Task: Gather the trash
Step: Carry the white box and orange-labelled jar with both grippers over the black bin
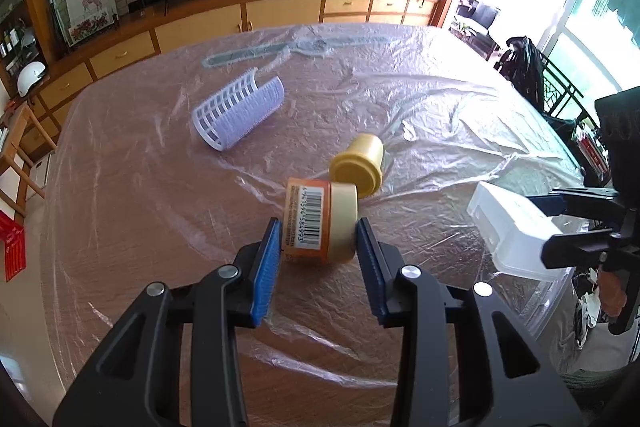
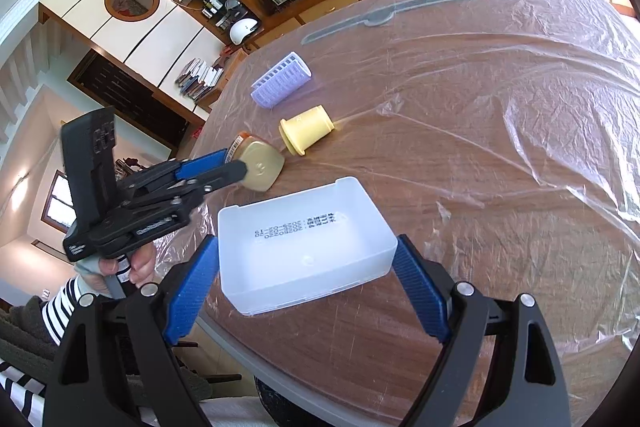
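Note:
An orange jar with a gold lid and barcode label [image 1: 318, 225] lies on its side between the blue pads of my left gripper [image 1: 318, 239]; the pads sit at both its ends. It also shows in the right wrist view [image 2: 258, 163]. A yellow plastic cup [image 1: 358, 163] lies on its side just beyond it. My right gripper [image 2: 308, 259] is shut on a white plastic box [image 2: 304, 247], held at the table's near edge, open side up and empty.
A lilac slotted plastic basket piece [image 1: 238, 111] lies further back on the left. The round wooden table [image 2: 480, 207] is covered in crinkled clear plastic film. A grey flat strip [image 1: 288, 49] lies at the far side.

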`<state>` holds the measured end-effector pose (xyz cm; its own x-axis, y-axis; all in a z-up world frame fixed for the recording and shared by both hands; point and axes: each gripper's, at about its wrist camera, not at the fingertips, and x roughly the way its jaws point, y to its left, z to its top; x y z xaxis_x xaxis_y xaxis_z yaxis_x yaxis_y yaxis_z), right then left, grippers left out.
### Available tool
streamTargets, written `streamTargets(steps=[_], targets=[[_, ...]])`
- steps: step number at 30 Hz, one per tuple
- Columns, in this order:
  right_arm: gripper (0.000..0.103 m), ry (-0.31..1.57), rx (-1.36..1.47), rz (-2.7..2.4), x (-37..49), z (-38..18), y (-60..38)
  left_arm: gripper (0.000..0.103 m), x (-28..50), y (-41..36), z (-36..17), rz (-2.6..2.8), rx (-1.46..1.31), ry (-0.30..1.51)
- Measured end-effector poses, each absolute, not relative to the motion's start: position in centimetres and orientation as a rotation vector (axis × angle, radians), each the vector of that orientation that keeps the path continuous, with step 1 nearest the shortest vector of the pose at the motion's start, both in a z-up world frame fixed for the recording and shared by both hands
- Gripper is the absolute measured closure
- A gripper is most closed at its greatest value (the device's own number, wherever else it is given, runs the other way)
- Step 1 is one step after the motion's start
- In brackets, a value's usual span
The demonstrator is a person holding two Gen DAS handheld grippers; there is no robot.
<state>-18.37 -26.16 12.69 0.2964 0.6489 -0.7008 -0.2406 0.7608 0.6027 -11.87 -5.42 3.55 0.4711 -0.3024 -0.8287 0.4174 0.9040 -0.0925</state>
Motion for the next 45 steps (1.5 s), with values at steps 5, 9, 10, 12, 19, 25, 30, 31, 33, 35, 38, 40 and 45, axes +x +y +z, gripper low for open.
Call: streamTargets(steps=[5,9,10,12,19,25,30,31,33,35,38,40,45], targets=[[0.018,1.125,0.432,0.61,-18.8,12.7,-26.4,0.065,-11.9,-6.4,2.7,-0.434,0.156,0.994],[0.018,1.12,0.439,0.606,-18.8,12.9,-26.8,0.065,-12.0,-6.1,3.0,-0.427,0.127,0.986],[0.018,1.119,0.441,0.605,-18.8,13.0,-26.8,0.065,-11.9,-5.9,3.0,-0.425,0.122,0.985],[0.018,1.118,0.454,0.606,-18.8,13.1,-27.0,0.065,-12.1,-5.5,3.4,-0.425,0.104,0.98],[0.018,1.128,0.497,0.618,-19.1,13.0,-27.1,0.065,-13.3,-4.5,4.1,-0.418,0.074,0.975],[0.018,1.134,0.502,0.633,-19.8,13.0,-26.5,0.065,-14.4,-4.0,4.7,-0.413,0.056,0.966],[0.018,1.135,0.489,0.645,-20.2,13.4,-25.9,0.065,-15.5,-3.9,5.2,-0.417,0.063,0.959],[0.018,1.134,0.489,0.646,-20.3,13.5,-25.8,0.065,-15.7,-3.9,5.3,-0.417,0.064,0.957],[0.018,1.132,0.491,0.651,-20.6,13.6,-25.6,0.065,-16.2,-3.9,5.6,-0.42,0.062,0.955],[0.018,1.13,0.488,0.655,-20.8,13.9,-25.4,0.065,-16.7,-4.0,5.8,-0.424,0.06,0.952],[0.018,1.123,0.481,0.665,-21.4,14.3,-25.4,0.065,-17.8,-4.0,6.3,-0.433,0.06,0.946],[0.018,1.119,0.474,0.67,-21.9,14.7,-25.5,0.065,-18.5,-4.0,6.5,-0.439,0.06,0.944],[0.018,1.115,0.458,0.678,-23.3,15.4,-25.9,0.065,-20.7,-3.9,6.9,-0.456,0.06,0.947]])
